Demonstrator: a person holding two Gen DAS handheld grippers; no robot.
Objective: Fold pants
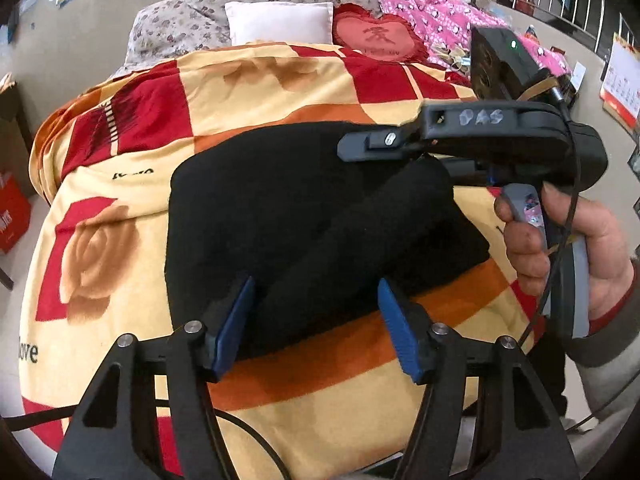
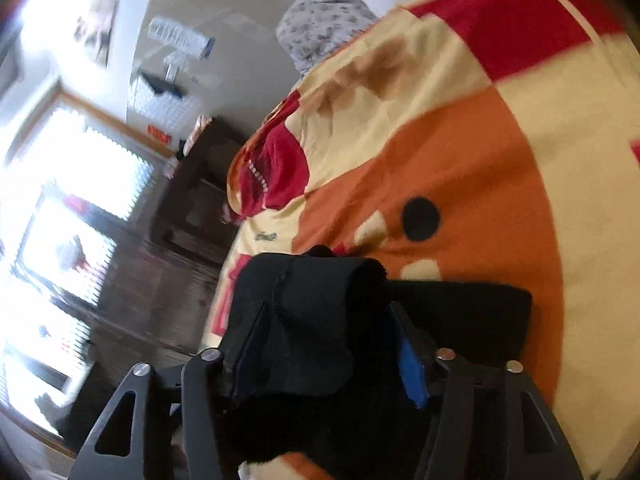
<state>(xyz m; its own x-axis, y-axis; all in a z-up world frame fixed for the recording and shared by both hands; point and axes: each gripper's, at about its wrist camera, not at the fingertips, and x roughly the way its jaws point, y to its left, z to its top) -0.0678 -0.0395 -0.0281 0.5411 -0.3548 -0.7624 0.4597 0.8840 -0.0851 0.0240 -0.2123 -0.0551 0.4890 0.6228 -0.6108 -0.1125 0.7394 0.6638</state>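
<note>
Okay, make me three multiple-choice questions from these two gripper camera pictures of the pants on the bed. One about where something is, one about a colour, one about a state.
1. Where do the pants lie?
A. on the blanket on the bed
B. on the floor
C. on a chair

2. What colour is the heart-shaped cushion?
A. white
B. red
C. blue

3. How does the left gripper stand?
A. shut on the pants
B. open, fingers apart
C. shut on nothing

Answers:
1 A, the black fabric rests on the checked blanket.
2 B, it is red, beside the white pillow.
3 B, the left wrist view shows its blue pads spread either side of a fold without pressing it.
</note>
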